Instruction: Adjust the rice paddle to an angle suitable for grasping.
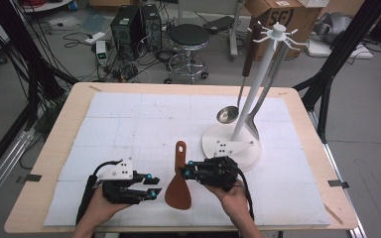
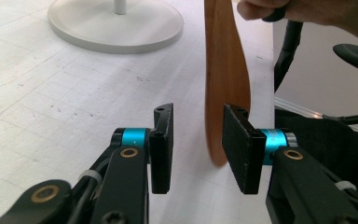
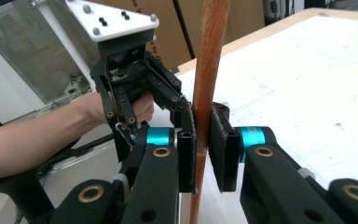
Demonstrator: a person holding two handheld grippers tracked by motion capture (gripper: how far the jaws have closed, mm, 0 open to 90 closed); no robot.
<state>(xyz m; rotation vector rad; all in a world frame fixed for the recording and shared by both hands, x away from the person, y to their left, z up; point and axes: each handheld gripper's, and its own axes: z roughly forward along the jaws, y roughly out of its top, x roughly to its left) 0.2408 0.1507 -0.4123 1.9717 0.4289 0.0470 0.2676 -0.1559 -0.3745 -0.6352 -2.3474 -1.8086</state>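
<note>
The counter [image 1: 49,163] is a light wooden top with rounded corners, nearly all of it covered by a white mat [image 1: 144,124] marked in a faint grid of squares and flecked with small dark specks. Beyond the far edge the grey floor carries a black round stool [image 1: 189,37], 2 black computer towers [image 1: 135,25], loose cables and a cardboard box [image 1: 287,15]. Black frame posts stand at both sides.

On the right half of the mat stands a white rack [image 1: 258,94] on a round base, with hooks at the top; a ladle [image 1: 238,84] with a dark handle and a second utensil [image 1: 258,104] hang from it.

The wooden spatula [image 1: 178,178] sits at the near middle of the counter, between the 2 hands. In the high view its long axis runs away from the person: the broad blade is at the near end, the narrow handle with its hanging hole points toward the far edge, leaning slightly left.

The right claw [image 1: 189,169] comes in from the right and is clamped across the spatula's handle; the right gripper view shows both pads pressed flat against the wood [image 3: 204,93]. The left claw [image 1: 153,187] lies just left of the blade, its jaws parted and gripping nothing; in the left gripper view the blade [image 2: 226,79] stands just beyond the right pad.
</note>
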